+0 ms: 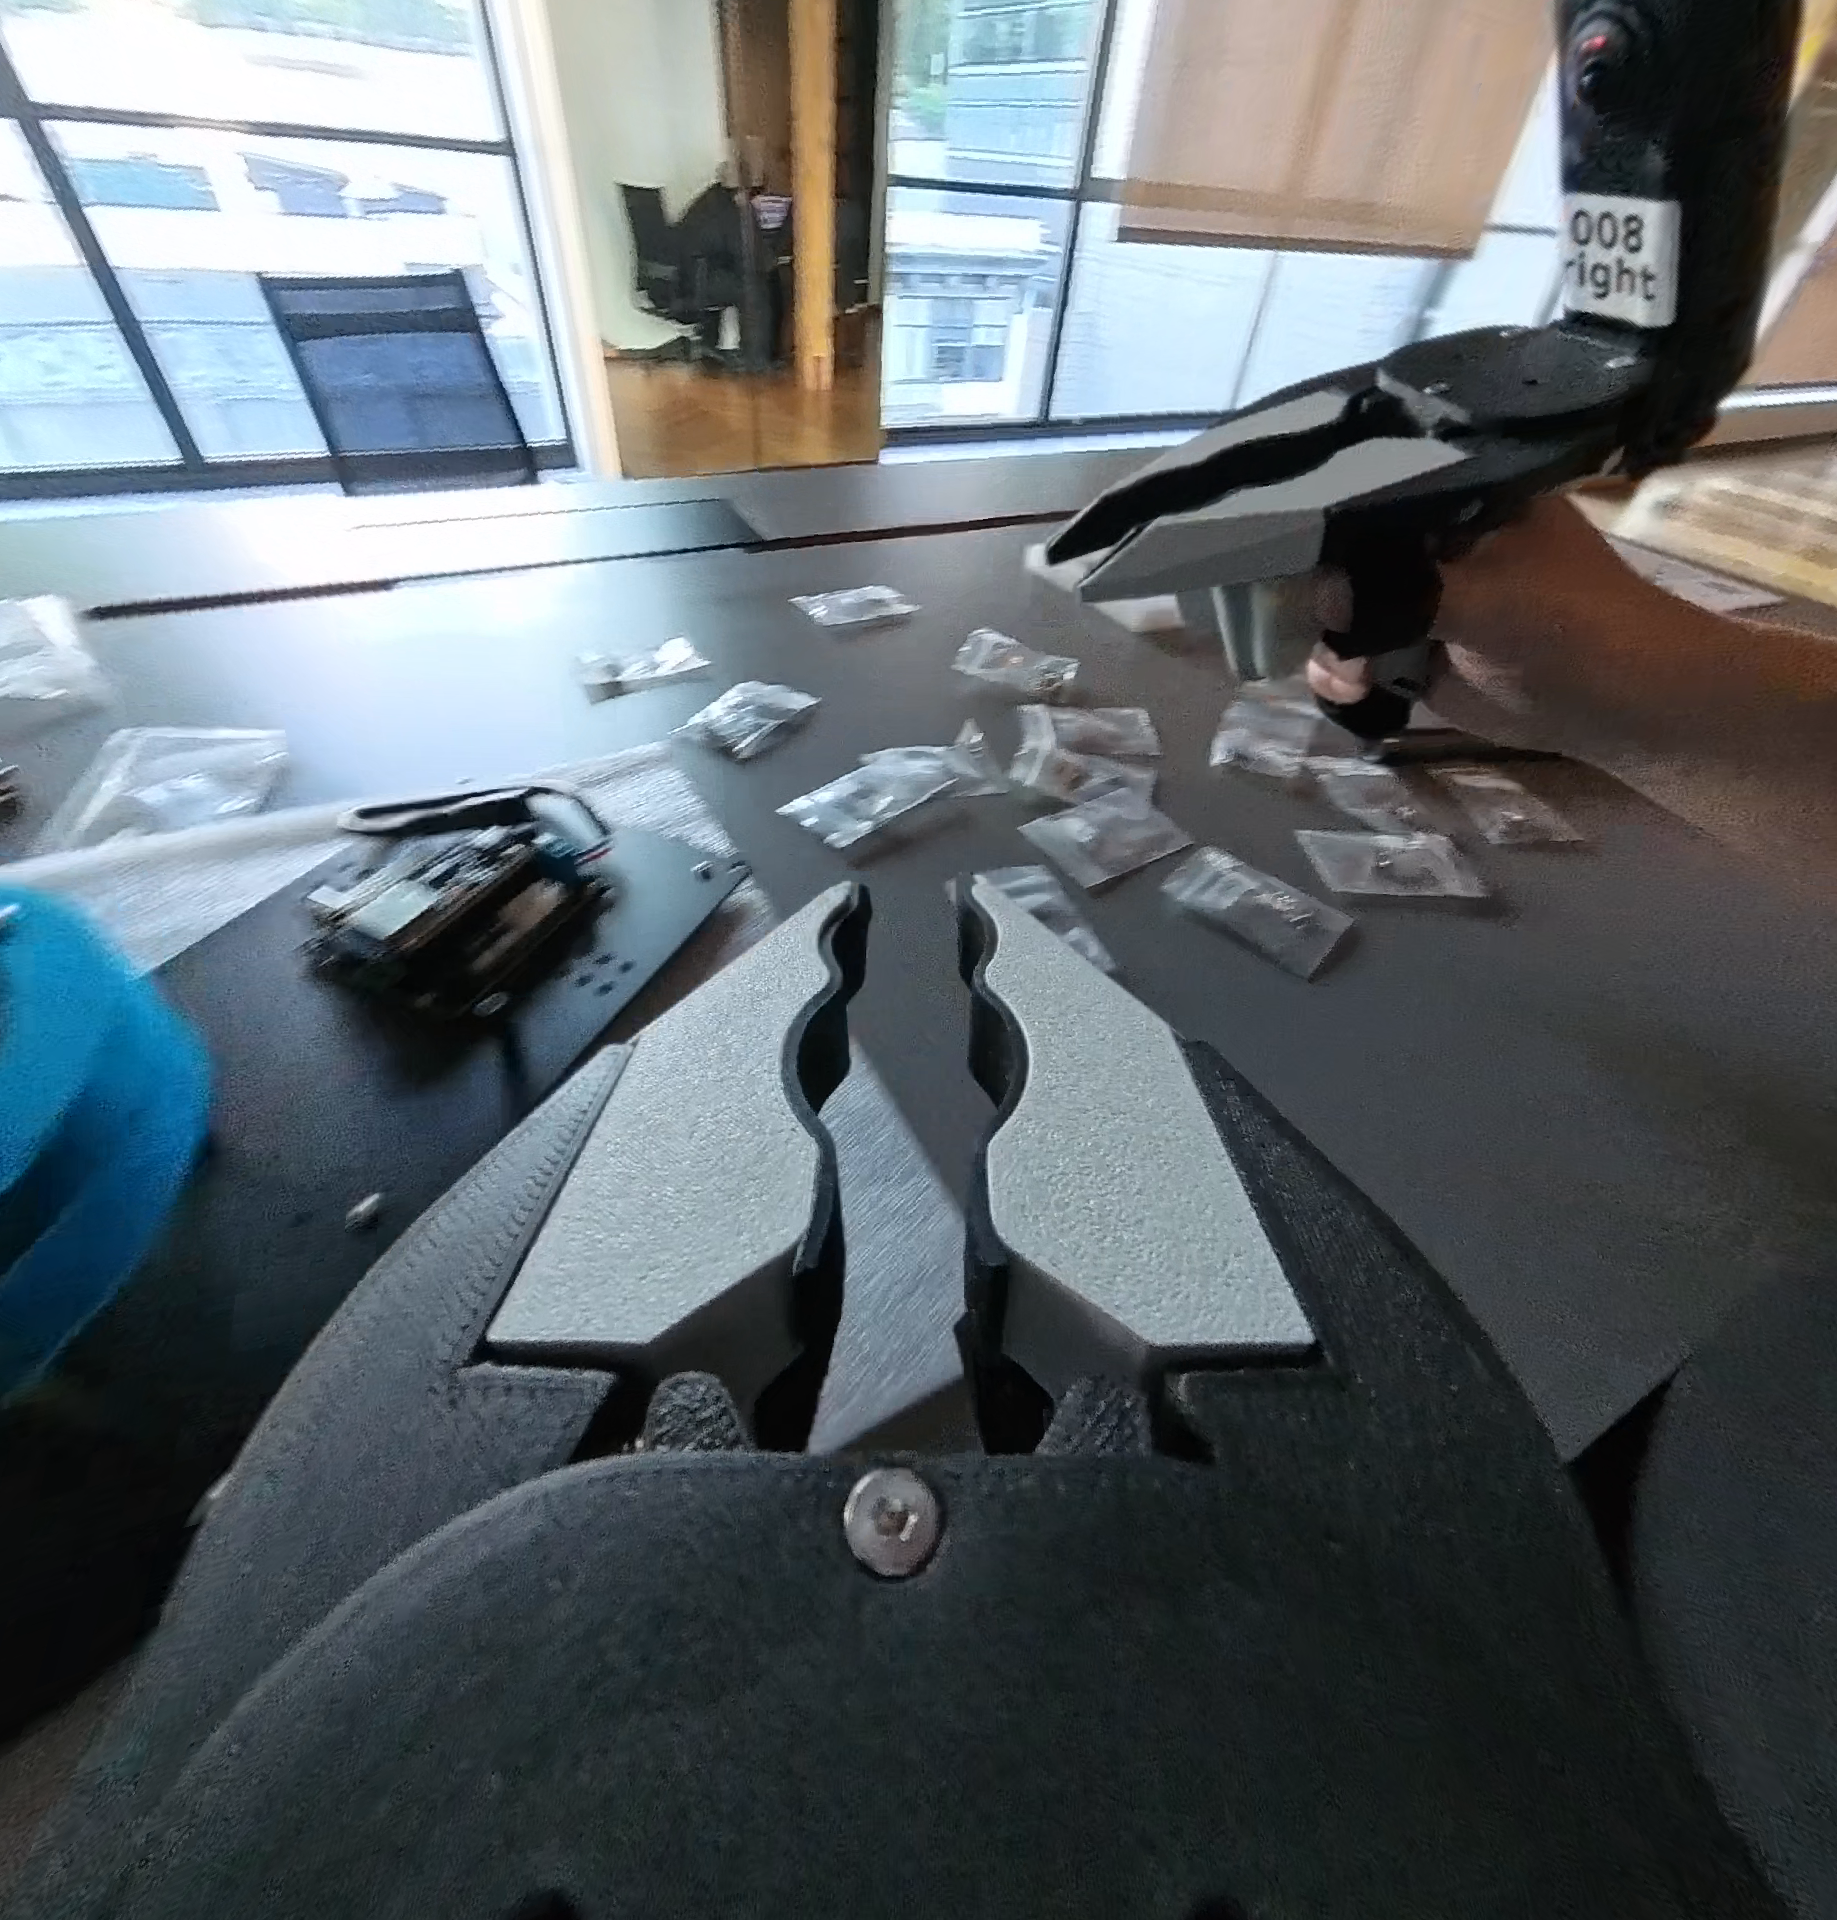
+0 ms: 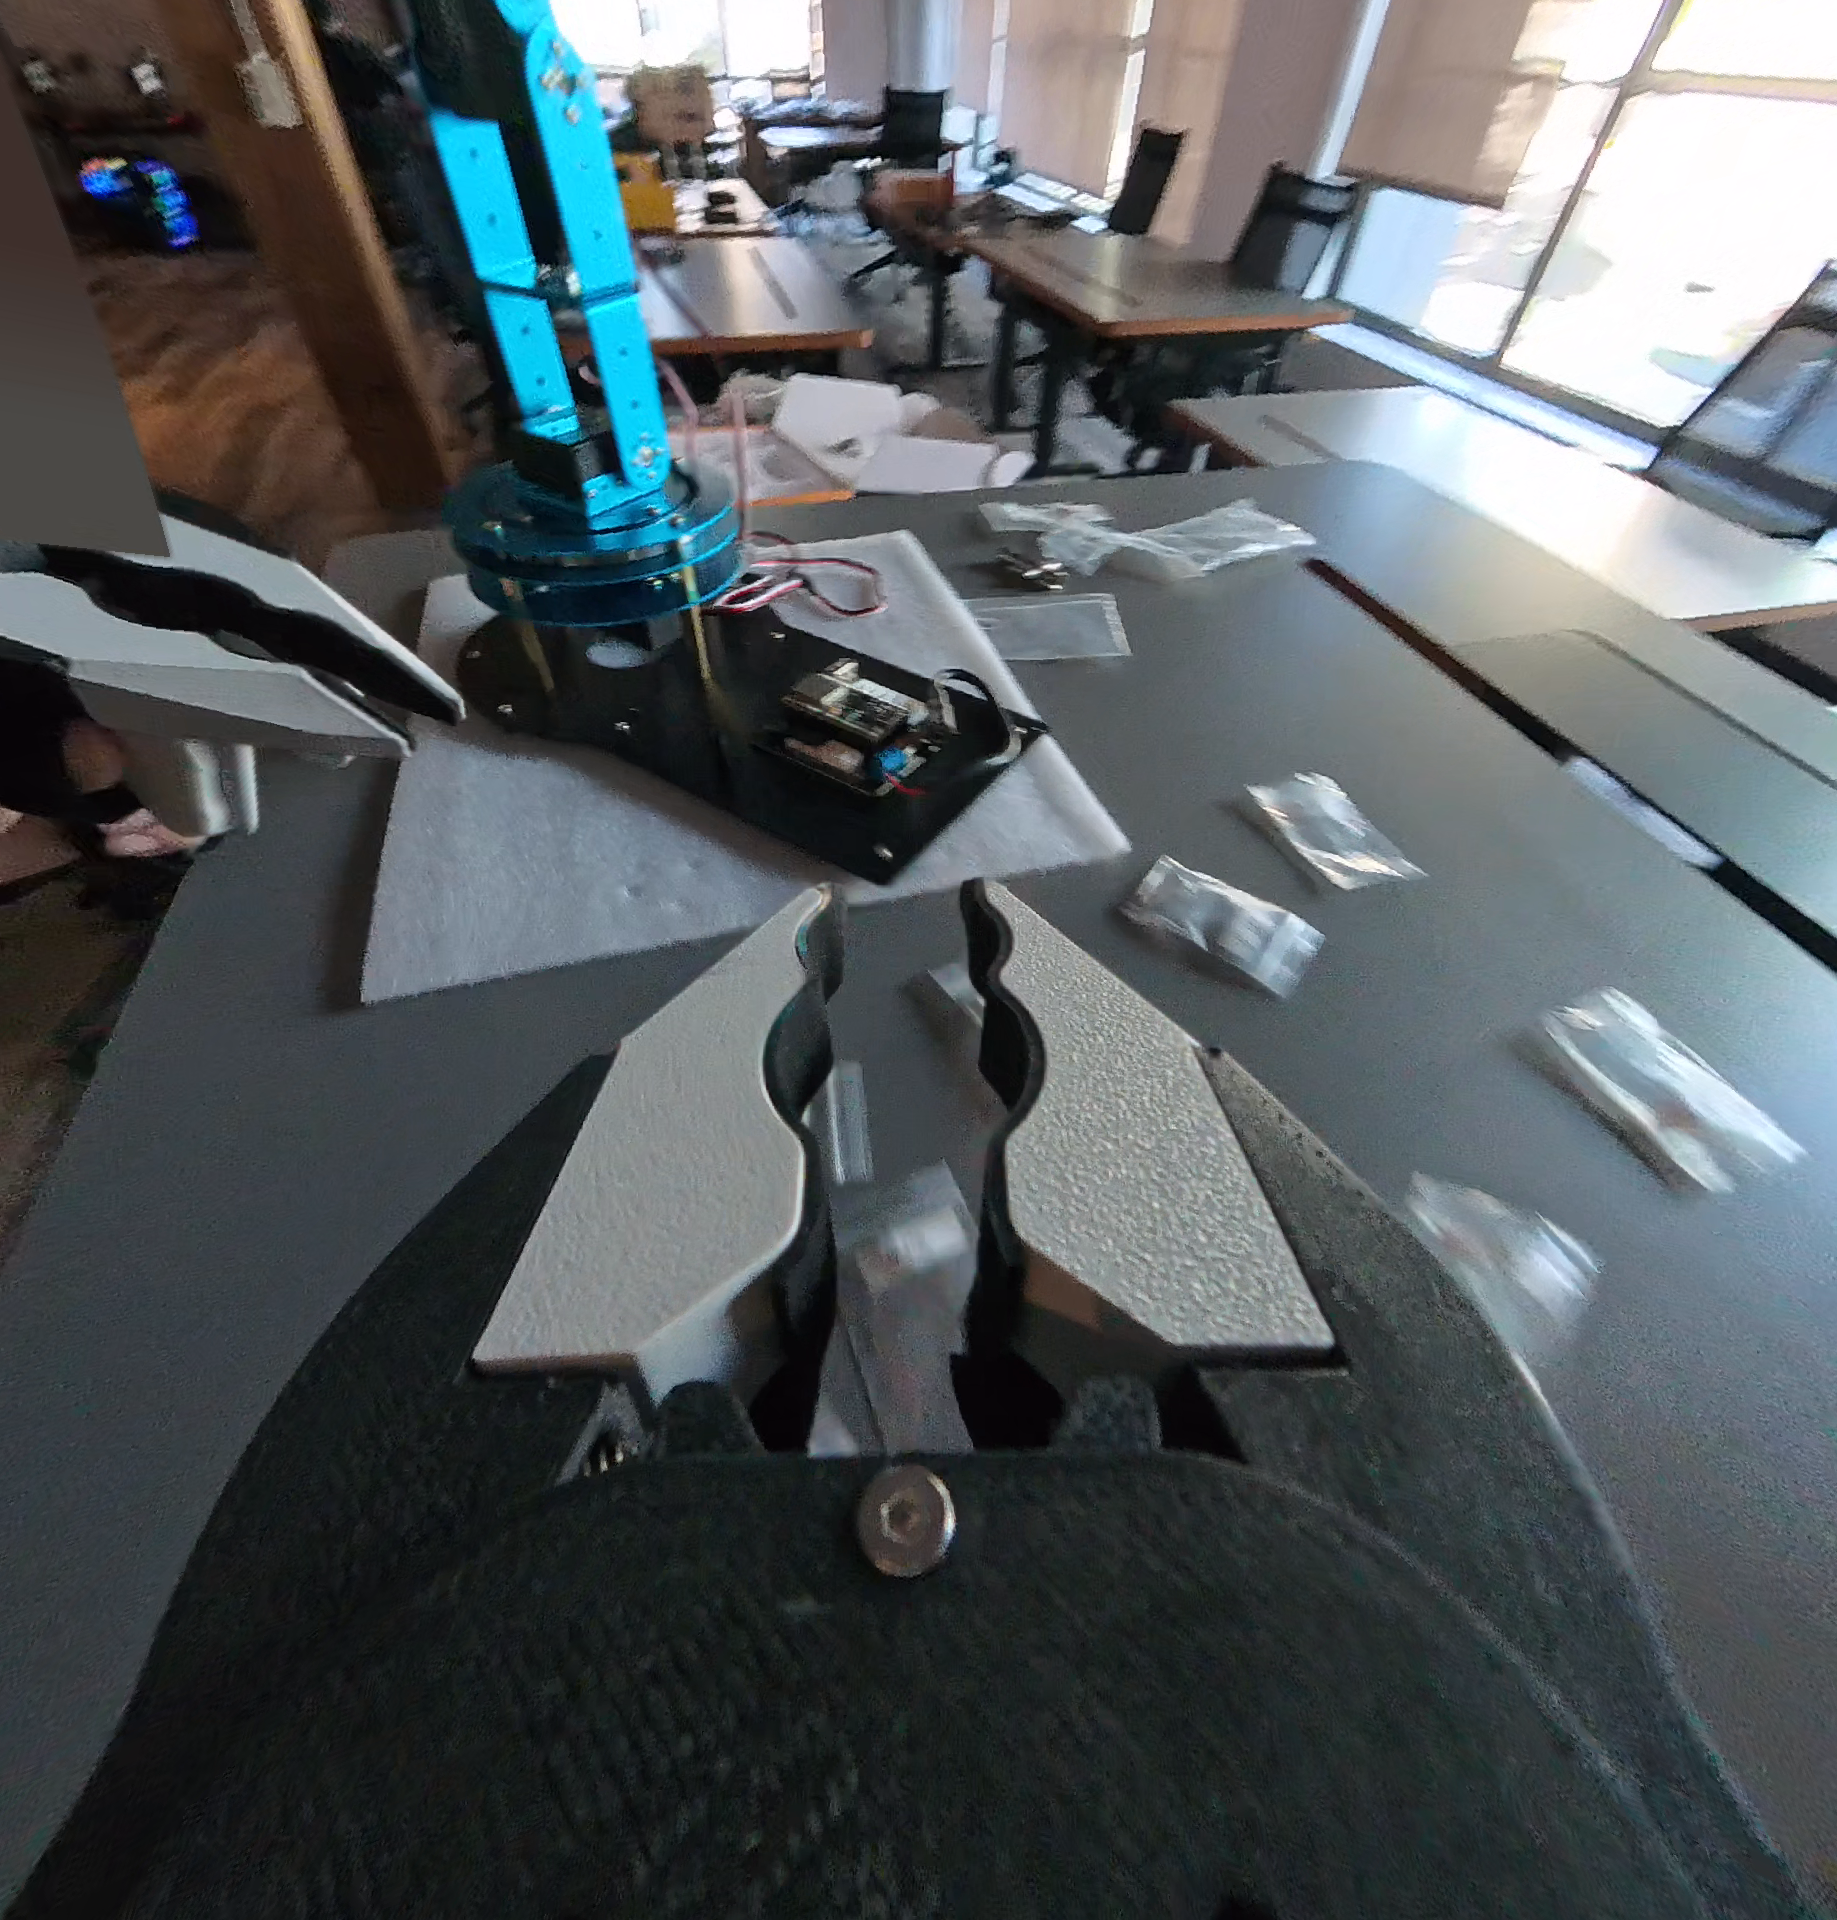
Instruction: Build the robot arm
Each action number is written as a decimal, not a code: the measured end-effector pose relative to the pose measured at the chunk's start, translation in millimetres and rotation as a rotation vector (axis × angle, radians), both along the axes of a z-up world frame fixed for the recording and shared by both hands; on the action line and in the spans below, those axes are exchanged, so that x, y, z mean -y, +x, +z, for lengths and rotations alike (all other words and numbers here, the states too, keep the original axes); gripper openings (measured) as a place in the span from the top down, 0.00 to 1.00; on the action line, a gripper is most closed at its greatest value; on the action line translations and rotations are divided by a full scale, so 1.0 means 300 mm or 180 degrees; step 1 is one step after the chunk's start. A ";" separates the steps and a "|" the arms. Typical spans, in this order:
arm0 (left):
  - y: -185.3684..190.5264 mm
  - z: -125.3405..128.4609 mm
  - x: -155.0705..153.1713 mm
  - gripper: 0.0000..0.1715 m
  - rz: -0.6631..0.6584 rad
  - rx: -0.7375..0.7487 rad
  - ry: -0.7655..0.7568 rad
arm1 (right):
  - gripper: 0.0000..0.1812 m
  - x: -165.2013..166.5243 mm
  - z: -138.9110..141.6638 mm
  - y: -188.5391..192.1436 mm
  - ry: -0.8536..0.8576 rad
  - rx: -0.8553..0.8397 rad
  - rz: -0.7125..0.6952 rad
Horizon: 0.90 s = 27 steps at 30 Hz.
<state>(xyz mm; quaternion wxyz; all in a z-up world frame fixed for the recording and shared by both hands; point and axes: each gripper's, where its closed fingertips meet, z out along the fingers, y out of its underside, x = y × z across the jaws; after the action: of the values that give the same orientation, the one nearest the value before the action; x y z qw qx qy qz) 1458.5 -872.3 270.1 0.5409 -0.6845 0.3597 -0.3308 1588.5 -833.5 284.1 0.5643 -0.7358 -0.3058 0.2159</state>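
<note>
My left gripper (image 1: 909, 914) is open and empty, a little above the dark table (image 1: 1413, 1091). It points at several small clear plastic bags of parts (image 1: 1101, 831) scattered ahead. A black base plate with a circuit board (image 1: 457, 904) lies to its left. My right gripper (image 2: 901, 899) is open and empty over the table, with a blurred small bag (image 2: 898, 1236) showing through the gap below its fingers. The right gripper also shows in the left wrist view (image 1: 1065, 556), held above the bags. The left gripper shows in the right wrist view (image 2: 431, 727) beside the blue robot arm kit (image 2: 561, 312).
The blue arm stands on its black plate (image 2: 820, 821) on a white foam sheet (image 2: 581, 883). More bags (image 2: 1220, 925) lie to the right, with loose plastic wrap (image 2: 1153, 545) at the back. The table's near-left edge (image 2: 93, 1039) drops to the floor. Other desks and chairs stand behind. The gap from one gripper's tips to the other's is roughly 15 cm.
</note>
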 end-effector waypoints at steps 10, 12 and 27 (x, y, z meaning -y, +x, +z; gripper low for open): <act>0.541 0.077 0.183 0.89 -0.0573 0.0080 -0.0056 | 0.88 0.517 0.124 0.862 0.0637 0.0013 -0.1499; 0.626 0.073 0.190 0.88 -0.0398 0.0119 -0.0128 | 0.88 0.608 0.084 1.035 0.0561 0.0197 -0.1672; 0.869 0.093 0.291 0.85 0.0193 -0.0137 -0.0418 | 0.90 0.699 -0.055 1.615 0.0508 0.0385 -0.2061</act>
<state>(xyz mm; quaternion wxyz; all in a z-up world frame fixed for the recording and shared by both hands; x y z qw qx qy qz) 1719.2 -959.7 298.0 0.4967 -0.7361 0.3279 -0.3224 2073.1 -1043.3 267.6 0.6402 -0.7598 -0.1051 -0.0432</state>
